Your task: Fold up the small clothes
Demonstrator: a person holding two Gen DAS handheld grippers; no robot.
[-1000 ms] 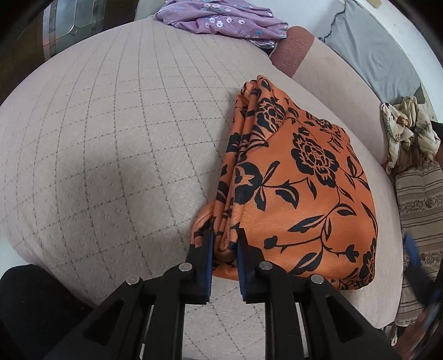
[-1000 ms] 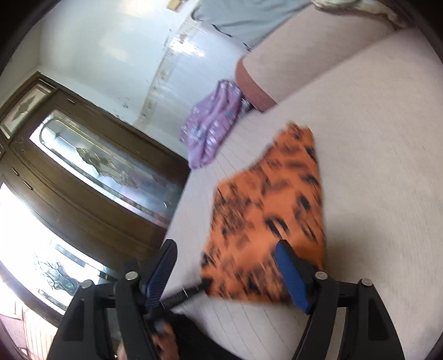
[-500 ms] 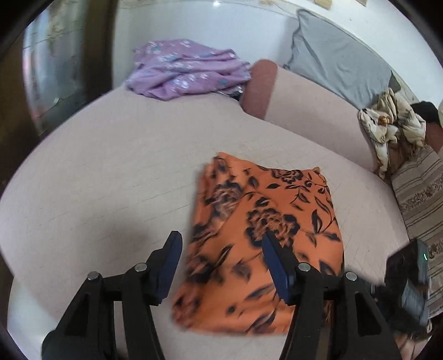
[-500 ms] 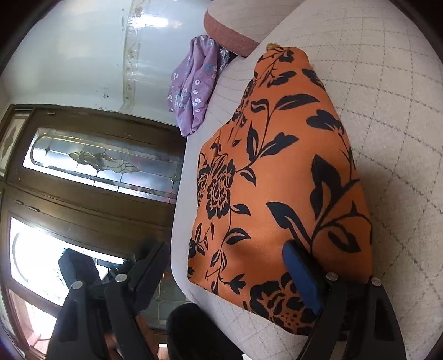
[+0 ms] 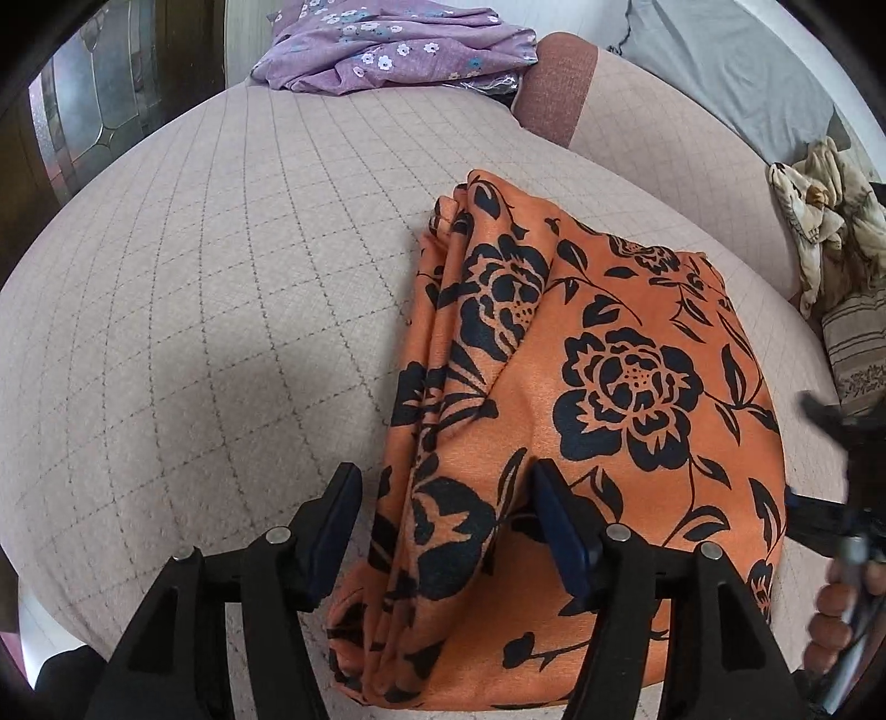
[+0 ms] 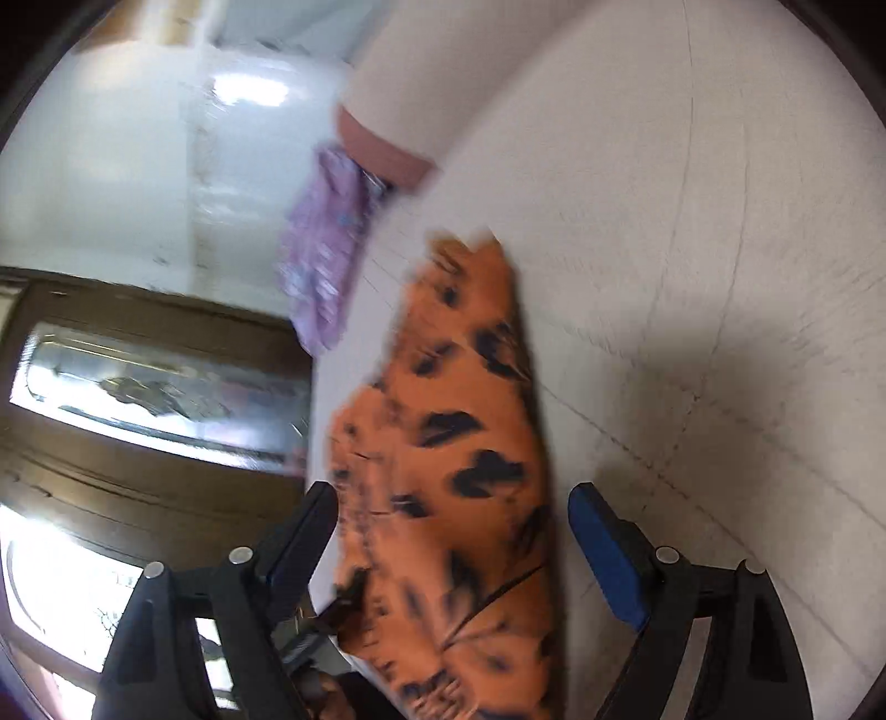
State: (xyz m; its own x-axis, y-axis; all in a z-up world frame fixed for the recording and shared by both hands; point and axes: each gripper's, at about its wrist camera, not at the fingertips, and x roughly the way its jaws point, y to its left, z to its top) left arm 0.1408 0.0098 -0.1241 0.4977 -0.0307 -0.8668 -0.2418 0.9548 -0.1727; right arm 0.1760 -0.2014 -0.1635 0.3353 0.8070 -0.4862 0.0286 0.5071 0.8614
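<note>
An orange cloth with black flowers lies folded on the beige quilted cushion. My left gripper hovers over the cloth's near left corner, where the stacked fold edges run. Its jaws are opening and straddle that edge, and the pads do not press on it. In the right wrist view, which is blurred, the same orange cloth runs between the jaws of my right gripper. Those jaws are closing, with clear gaps to the fabric on both sides. In the left wrist view the right gripper and a hand show at the right edge.
A purple flowered garment lies at the cushion's far end beside a rust-coloured bolster end. At the far right are a grey pillow, a crumpled cream cloth and a striped fabric. A wooden door with glass stands beyond the cushion's left edge.
My left gripper let go of the cloth's folded edge and opened wide over the corner. My right gripper swung down and rolled, and the cloth's edge now lies between its jaws.
</note>
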